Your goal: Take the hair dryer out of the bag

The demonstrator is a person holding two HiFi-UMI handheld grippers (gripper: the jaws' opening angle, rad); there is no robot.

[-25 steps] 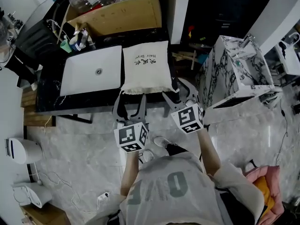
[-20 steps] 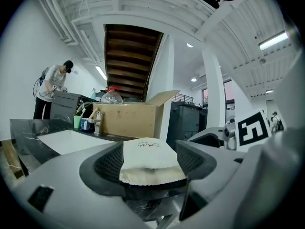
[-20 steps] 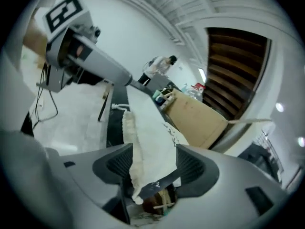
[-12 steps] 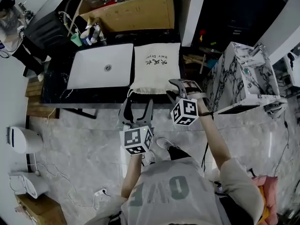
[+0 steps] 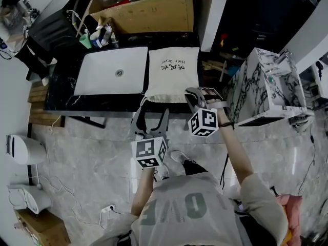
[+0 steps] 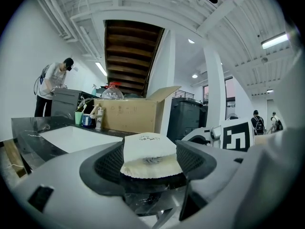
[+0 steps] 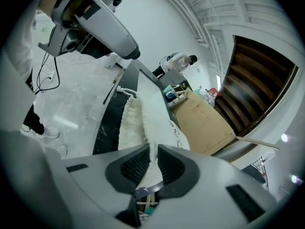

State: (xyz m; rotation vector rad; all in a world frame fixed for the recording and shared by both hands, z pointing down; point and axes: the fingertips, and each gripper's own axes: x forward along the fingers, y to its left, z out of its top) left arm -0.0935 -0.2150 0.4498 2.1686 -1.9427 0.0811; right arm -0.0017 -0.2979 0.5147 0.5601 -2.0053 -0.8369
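Note:
A cream drawstring bag (image 5: 171, 73) with dark print lies flat on the black marble counter (image 5: 61, 99), its gathered mouth toward me. My right gripper (image 5: 196, 97) is at the bag's near right corner. Its jaws have just been closing, and in the right gripper view (image 7: 153, 163) the pads pinch the bag's cloth edge (image 7: 143, 118). My left gripper (image 5: 149, 123) hovers open just short of the counter's front edge. In the left gripper view (image 6: 150, 162) the bag (image 6: 148, 149) shows beyond the wide jaws, untouched. No hair dryer is visible.
A white sink basin (image 5: 111, 70) sits left of the bag. Behind stand a cardboard box (image 5: 148, 12) and cups with toiletries (image 5: 100, 35). A marble-patterned cabinet (image 5: 264, 86) stands to the right. A person (image 6: 52, 87) works at the far end.
My right gripper has rolled over, dropped to the bag's near right corner and closed on the cloth. The left gripper has stayed where it was, open.

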